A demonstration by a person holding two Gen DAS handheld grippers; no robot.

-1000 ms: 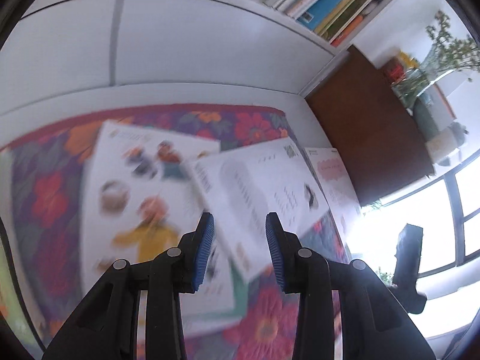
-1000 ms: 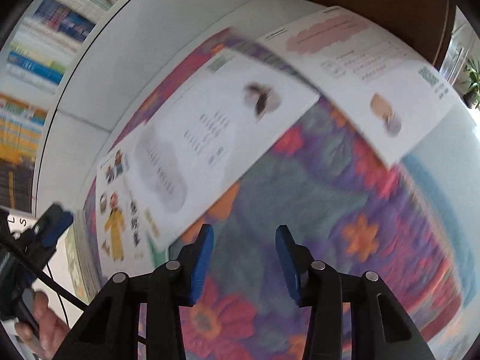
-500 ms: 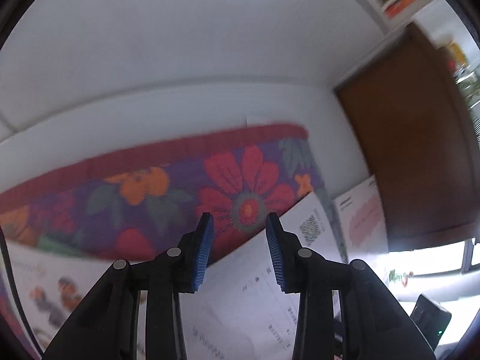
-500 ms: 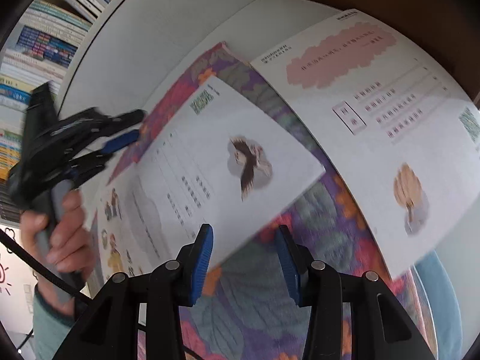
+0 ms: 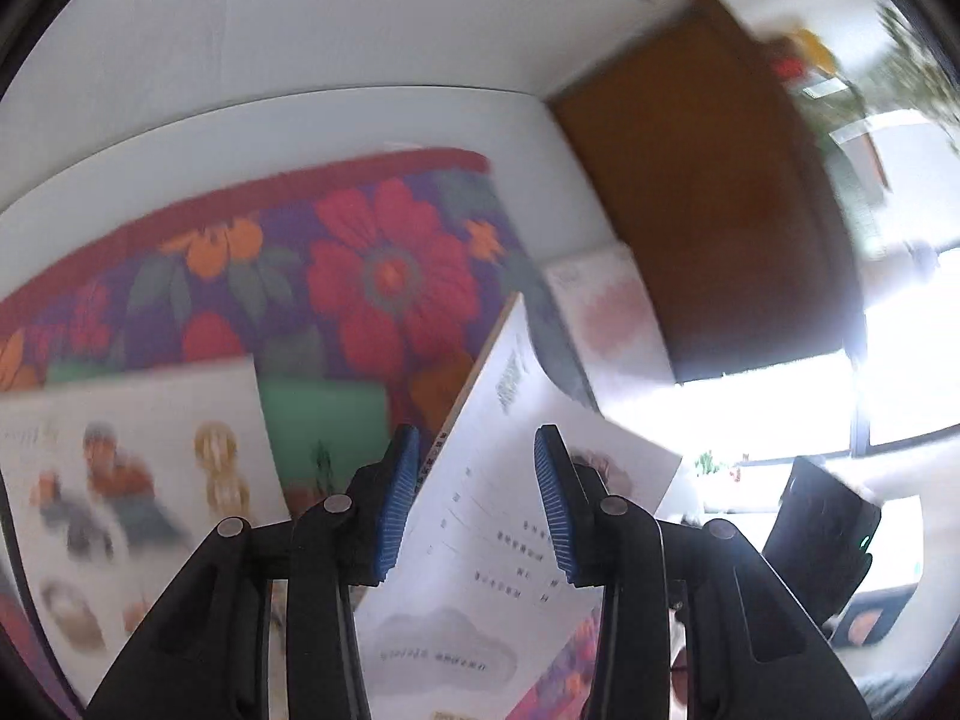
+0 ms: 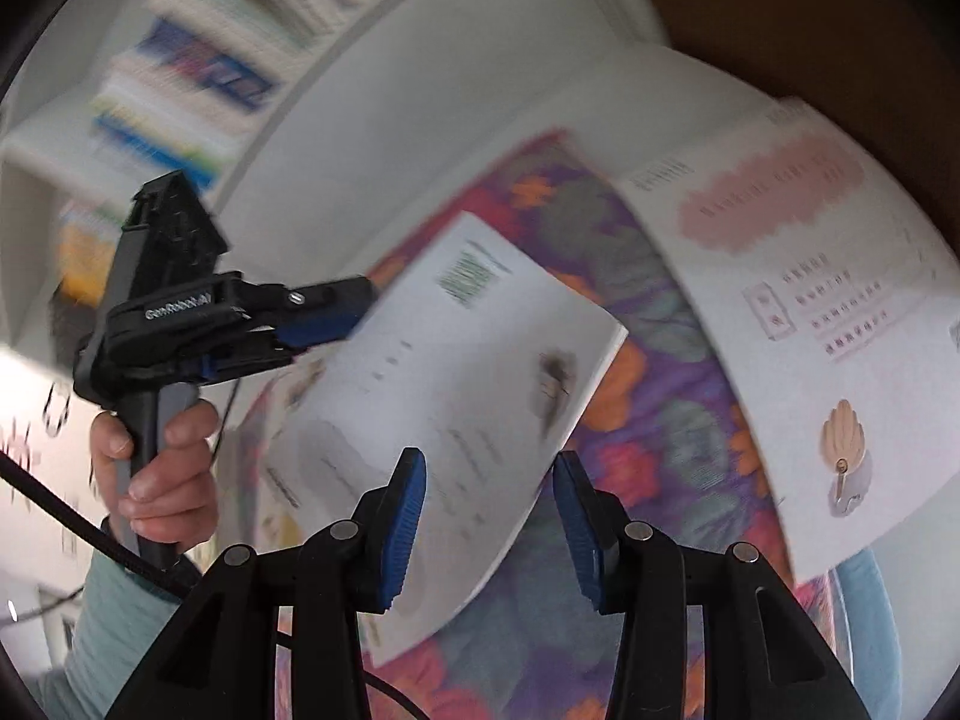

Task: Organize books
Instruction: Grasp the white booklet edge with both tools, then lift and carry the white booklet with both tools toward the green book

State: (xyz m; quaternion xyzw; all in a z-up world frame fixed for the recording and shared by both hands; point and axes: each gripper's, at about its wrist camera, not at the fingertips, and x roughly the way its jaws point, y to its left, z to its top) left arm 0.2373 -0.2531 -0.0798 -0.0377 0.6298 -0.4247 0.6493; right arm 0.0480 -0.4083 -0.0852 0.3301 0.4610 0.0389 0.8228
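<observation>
Light: you work in bright daylight from the window (image 5: 798, 396) at right.
Glare: its panes blow out to white.
Blur: your shelved books (image 6: 198, 78) and picture book (image 5: 132, 480) smear.
Sharpest: the blue pads (image 5: 549, 498) near you.
Edges: fisheye bending, dark corners.

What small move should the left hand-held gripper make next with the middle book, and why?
Probably close the left hand-held gripper: the edge of the white book sits between its jaws, which have just been opening, and the pads are not pressing on it.
</observation>
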